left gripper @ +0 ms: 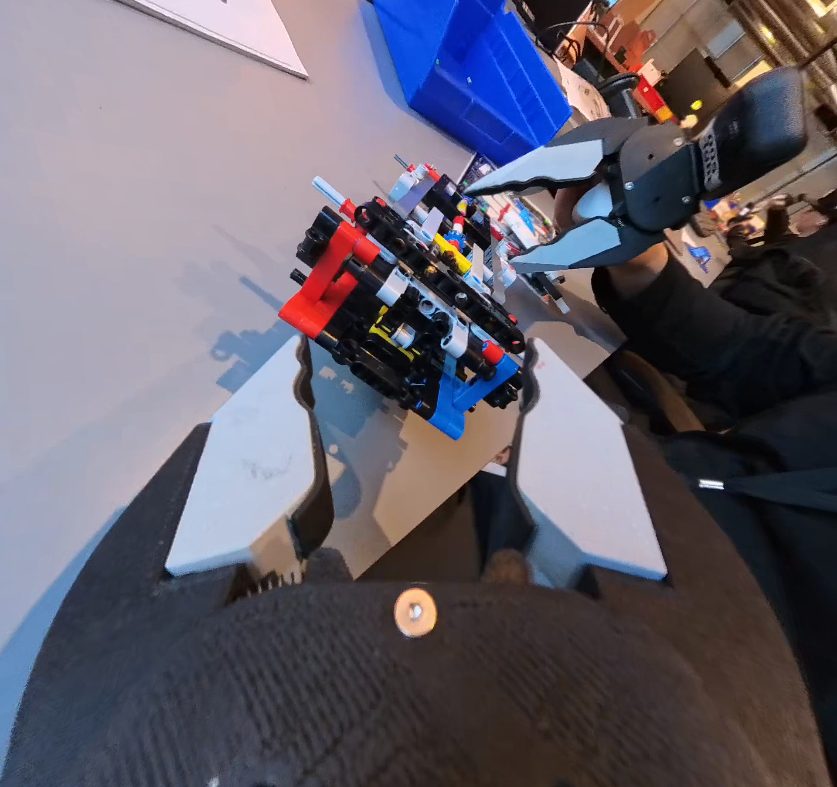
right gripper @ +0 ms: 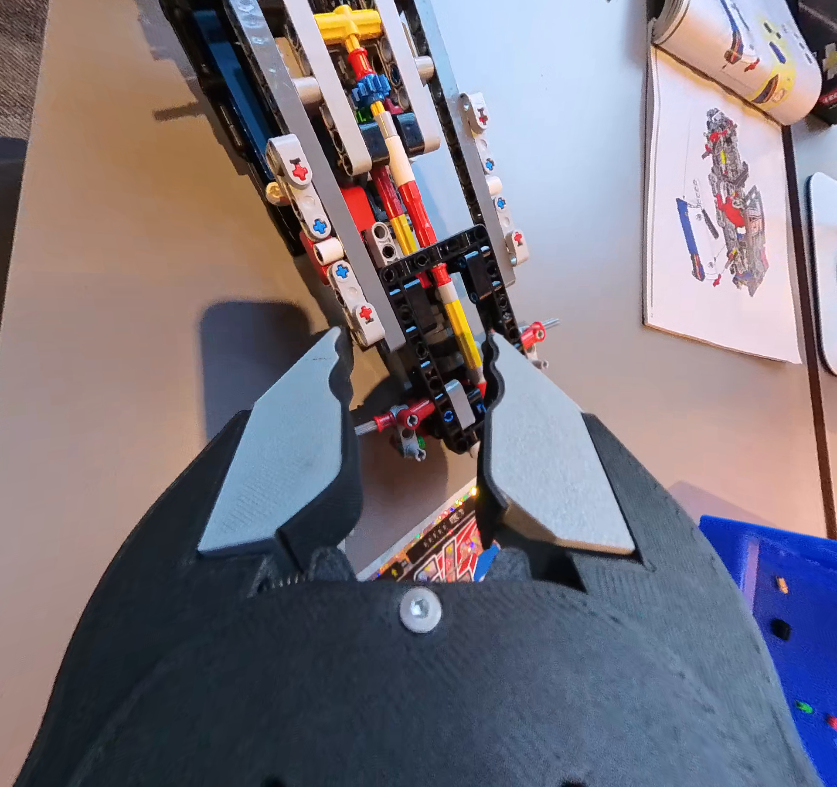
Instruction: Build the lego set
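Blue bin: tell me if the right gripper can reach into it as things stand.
Probably yes. The right gripper is open and empty over the lego model, and the blue bin sits close beside it, nothing between.

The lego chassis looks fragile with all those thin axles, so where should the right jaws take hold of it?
Grip the black open frame at the near end of the lego chassis, coming straight along its length as the right gripper is now. Close across the frame's two parallel side beams: they are flat and rigid, unlike the thin red-and-yellow axle between them.
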Available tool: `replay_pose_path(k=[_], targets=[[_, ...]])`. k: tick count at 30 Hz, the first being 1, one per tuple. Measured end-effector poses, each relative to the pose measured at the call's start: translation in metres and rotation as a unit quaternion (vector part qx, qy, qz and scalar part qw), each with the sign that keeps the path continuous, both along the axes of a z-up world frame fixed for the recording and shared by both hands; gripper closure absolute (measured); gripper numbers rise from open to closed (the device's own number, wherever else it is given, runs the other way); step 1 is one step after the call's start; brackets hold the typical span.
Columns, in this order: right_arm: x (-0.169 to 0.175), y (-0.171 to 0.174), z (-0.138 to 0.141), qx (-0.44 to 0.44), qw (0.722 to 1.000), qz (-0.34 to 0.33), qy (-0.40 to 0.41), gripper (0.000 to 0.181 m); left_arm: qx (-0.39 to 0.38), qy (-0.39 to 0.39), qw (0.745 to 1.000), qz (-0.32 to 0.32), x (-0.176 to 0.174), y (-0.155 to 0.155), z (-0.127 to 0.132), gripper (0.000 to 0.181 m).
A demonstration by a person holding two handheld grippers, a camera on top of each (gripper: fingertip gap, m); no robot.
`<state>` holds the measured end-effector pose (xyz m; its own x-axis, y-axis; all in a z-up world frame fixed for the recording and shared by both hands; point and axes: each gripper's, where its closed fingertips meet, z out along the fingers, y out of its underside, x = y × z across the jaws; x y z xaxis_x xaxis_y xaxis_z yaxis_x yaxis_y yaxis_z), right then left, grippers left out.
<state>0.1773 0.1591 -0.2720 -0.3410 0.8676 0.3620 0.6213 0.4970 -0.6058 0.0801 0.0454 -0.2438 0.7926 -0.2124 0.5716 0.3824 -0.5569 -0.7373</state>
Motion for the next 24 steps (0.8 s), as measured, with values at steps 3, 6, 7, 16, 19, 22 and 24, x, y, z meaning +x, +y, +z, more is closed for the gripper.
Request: replay_pose_path(k=[3, 6, 7, 16, 19, 22, 24], targets=[[0.004, 0.002, 0.003, -0.008, 1.000, -0.007, 0.010, 0.128, 0.008, -0.014, 1.000, 0.002, 0.000, 0.004, -0.001, 0.092], [0.013, 0.012, 0.013, -0.015, 0.999, -0.026, 0.028, 0.128, 0.005, -0.032, 0.999, -0.010, 0.003, 0.011, -0.006, 0.094], [0.016, 0.016, 0.017, -0.021, 0.999, -0.032, 0.035, 0.129, 0.002, -0.030, 0.999, -0.016, 0.004, 0.014, -0.007, 0.094], [0.070, 0.060, 0.050, -0.098, 0.983, -0.117, 0.099, 0.132, 0.027, -0.027, 0.998, -0.040, 0.007, 0.053, 0.004, 0.094], [0.089, 0.072, 0.056, -0.121, 0.976, -0.151, 0.103, 0.131, 0.027, -0.031, 0.998, -0.046, 0.008, 0.059, 0.004, 0.094], [0.106, 0.068, 0.061, -0.158, 0.967, -0.163, 0.116, 0.131, 0.029, -0.031, 0.998, -0.049, 0.009, 0.056, 0.005, 0.093], [0.120, 0.068, 0.052, -0.160, 0.965, -0.177, 0.113, 0.130, 0.030, -0.024, 0.998, -0.044, 0.008, 0.050, 0.008, 0.091]])
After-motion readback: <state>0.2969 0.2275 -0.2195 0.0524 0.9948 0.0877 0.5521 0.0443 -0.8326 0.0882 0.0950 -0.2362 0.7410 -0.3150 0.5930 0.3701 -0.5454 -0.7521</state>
